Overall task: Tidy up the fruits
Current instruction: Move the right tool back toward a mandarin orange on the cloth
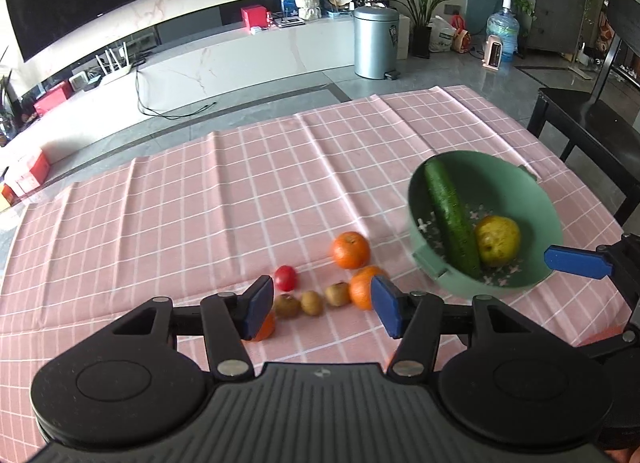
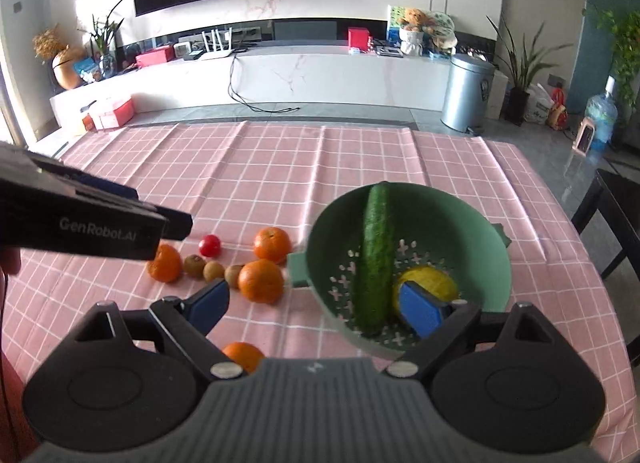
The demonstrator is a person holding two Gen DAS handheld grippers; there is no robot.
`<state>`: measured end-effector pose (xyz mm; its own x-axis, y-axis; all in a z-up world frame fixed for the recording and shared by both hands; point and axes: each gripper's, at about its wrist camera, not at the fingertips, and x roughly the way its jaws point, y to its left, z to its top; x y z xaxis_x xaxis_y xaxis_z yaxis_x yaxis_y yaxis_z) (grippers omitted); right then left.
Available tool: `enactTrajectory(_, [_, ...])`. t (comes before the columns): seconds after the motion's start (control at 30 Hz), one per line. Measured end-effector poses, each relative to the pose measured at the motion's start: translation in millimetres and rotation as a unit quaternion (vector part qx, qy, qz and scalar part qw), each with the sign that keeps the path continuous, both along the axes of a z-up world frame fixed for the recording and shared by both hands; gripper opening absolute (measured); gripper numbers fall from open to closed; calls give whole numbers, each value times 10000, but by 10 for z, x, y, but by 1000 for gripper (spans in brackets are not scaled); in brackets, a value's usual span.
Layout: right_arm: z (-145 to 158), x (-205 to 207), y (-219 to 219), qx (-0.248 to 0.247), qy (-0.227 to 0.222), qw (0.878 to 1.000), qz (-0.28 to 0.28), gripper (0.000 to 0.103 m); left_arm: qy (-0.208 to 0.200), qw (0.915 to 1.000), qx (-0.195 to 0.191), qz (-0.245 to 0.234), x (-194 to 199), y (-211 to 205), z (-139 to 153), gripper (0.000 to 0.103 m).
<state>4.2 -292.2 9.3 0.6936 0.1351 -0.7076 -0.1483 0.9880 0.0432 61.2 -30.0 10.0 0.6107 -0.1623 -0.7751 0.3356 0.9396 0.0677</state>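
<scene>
A green colander (image 1: 520, 191) (image 2: 472, 223) on the pink checked cloth holds a cucumber (image 1: 450, 219) (image 2: 376, 259) and a yellow pear (image 1: 498, 241) (image 2: 432, 283). Left of it lie oranges (image 1: 350, 249) (image 2: 260, 281), a red tomato (image 1: 286, 278) (image 2: 210, 245) and three kiwis (image 1: 312, 302) (image 2: 213, 270). My left gripper (image 1: 322, 305) is open above the kiwi row. My right gripper (image 2: 316, 305) is open over the colander's near rim, one finger beside the pear.
The pink checked tablecloth (image 1: 240, 183) covers the table. A dark chair (image 1: 592, 131) stands at the right edge. A metal bin (image 1: 376, 41) and a TV bench (image 2: 280, 67) stand on the floor beyond the far edge.
</scene>
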Motion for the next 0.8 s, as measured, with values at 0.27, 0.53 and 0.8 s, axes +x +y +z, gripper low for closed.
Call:
enactTrajectory(0.27, [-170,-176,194,761,427,9954,-388,88,164,9998,-54,-66,-101,282,-156,68])
enactTrajectory(0.53, [-474,-254,361,433,604,9967,-313,64,612,9978,-158,-194,-129,443,-457,63])
enactTrajectory(0.8, [-699,-88,407,378,863,9952,-261,57,769,9960,-448,-8,2,588,-662,63])
